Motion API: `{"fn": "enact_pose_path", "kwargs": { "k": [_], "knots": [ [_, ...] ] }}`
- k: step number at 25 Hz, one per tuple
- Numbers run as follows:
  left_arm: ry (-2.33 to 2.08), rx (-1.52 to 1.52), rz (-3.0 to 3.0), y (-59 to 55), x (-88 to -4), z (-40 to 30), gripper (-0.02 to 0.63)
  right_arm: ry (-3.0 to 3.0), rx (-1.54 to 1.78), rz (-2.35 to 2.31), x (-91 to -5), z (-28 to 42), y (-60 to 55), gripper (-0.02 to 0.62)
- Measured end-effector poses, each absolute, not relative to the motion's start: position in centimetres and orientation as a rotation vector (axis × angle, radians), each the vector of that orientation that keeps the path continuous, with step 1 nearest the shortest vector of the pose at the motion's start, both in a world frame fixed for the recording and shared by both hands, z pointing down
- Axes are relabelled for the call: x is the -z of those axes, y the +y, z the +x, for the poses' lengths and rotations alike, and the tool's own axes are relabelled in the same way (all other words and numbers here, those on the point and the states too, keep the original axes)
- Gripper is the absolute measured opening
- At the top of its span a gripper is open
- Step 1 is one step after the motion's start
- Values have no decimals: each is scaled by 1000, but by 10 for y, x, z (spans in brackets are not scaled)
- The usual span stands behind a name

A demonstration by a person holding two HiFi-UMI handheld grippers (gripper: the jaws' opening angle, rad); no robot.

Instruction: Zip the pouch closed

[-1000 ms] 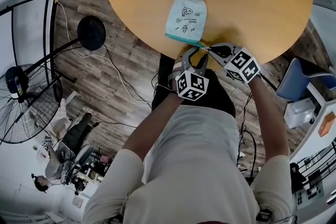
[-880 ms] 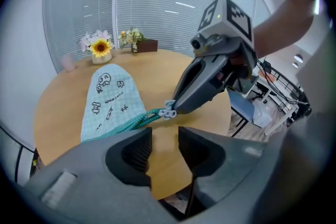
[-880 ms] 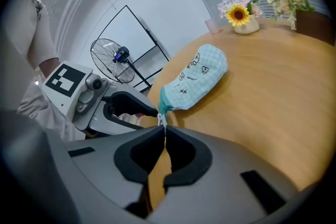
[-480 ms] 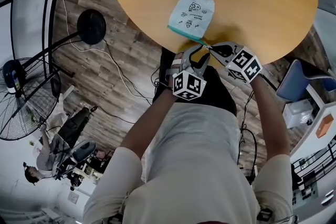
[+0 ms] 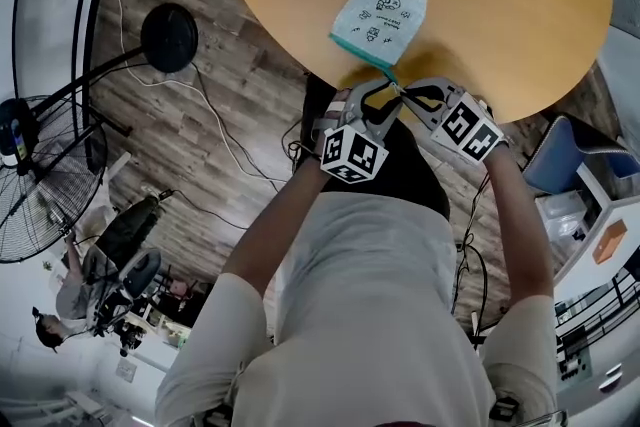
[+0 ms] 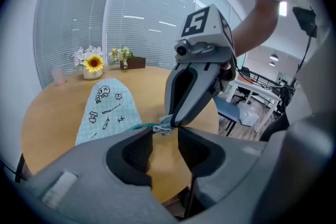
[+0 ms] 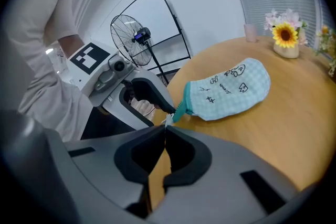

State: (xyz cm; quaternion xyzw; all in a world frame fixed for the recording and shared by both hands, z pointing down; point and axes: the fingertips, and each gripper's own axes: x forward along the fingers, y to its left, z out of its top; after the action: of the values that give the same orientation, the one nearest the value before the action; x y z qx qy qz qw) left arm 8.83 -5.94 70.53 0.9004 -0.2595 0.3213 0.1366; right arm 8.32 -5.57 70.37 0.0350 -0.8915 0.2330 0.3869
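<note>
The pouch (image 5: pixel 378 22) lies flat on the table (image 5: pixel 500 5) just beyond both tools, its teal zip corner pointing at them (its inside cannot be seen). Well beyond it a small vase (image 6: pixel 92 74) holds a sunflower. The right tool (image 7: pixel 164 131) is pinched together on the zipper pull (image 7: pixel 168 119). The left tool (image 6: pixel 164 136) has its jaws apart with a clear gap, the pull sitting right at its tips, facing the right tool. How far the zip runs is too small to make out.
</note>
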Motion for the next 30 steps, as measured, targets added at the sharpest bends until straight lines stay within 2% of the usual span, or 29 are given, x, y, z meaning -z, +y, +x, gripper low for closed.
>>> {"fn": "enact_pose_path", "kwargs": {
  "k": [6,16,19,23,30],
  "knots": [
    [-702,-844,2592,-58,-701,70,120,-2260,-585,72,-701,68,-51,6],
    [-652,-788,2576,-59,-697,61,114,-2265,-638,115,-702,65,-56,6],
    [-659,-775,2575,-62,-693,59,82,-2270,-641,141,-704,68,-62,6],
    [-651,-776,2580,-61,-689,59,77,-2275,-652,153,-702,68,-61,6],
    [-673,-801,2584,-63,-687,67,31,-2279,-661,168,-702,78,-66,6]
  ]
}}
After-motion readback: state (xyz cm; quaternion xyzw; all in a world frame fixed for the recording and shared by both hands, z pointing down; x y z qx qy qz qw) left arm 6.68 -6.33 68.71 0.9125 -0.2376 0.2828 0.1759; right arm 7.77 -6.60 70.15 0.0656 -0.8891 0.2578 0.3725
